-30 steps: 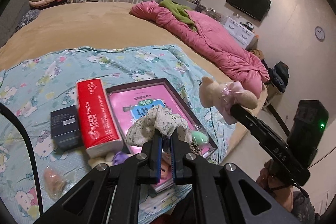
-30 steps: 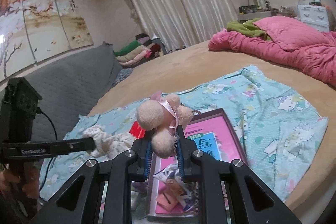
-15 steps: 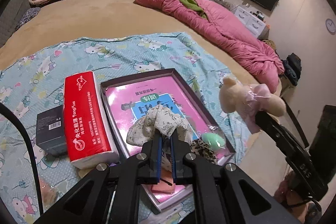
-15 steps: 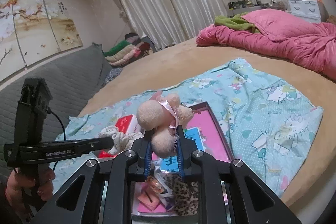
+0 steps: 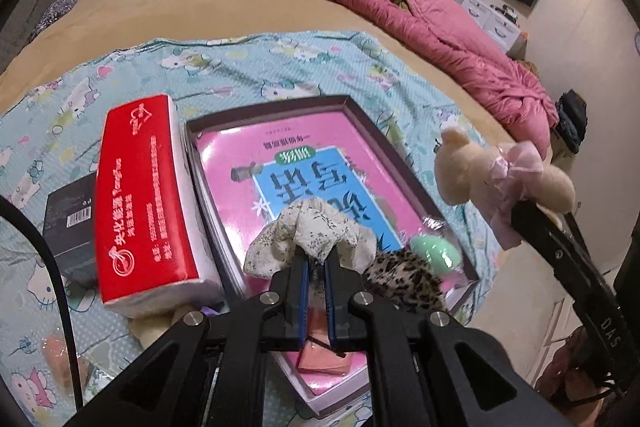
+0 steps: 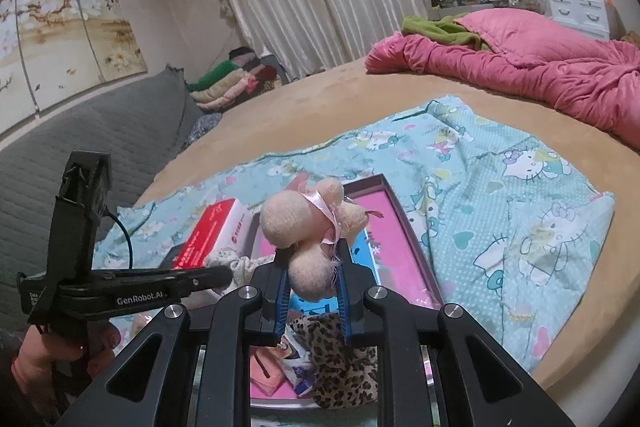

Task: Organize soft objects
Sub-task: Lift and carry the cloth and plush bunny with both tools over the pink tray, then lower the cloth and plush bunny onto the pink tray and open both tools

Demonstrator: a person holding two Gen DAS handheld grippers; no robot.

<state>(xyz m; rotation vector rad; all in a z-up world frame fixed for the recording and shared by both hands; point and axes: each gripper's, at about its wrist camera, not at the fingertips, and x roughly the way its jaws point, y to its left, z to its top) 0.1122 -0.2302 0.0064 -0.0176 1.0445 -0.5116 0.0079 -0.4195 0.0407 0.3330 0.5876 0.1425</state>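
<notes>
The left claw (image 5: 316, 279) is clamped on a floral scrunchie (image 5: 310, 237) held above the tray (image 5: 408, 167), where a pink book (image 5: 280, 163) lies. Its body reads "GenRobot.AI". The right claw (image 6: 312, 291) pinches a cream plush bear (image 6: 308, 231) with a pink ribbon, lying crosswise over the tray. A red tissue pack (image 5: 144, 199) lies beside the tray.

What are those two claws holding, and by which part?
Left gripper pinches the floral scrunchie by its near edge; right gripper clamps the plush toy by one end.
</notes>
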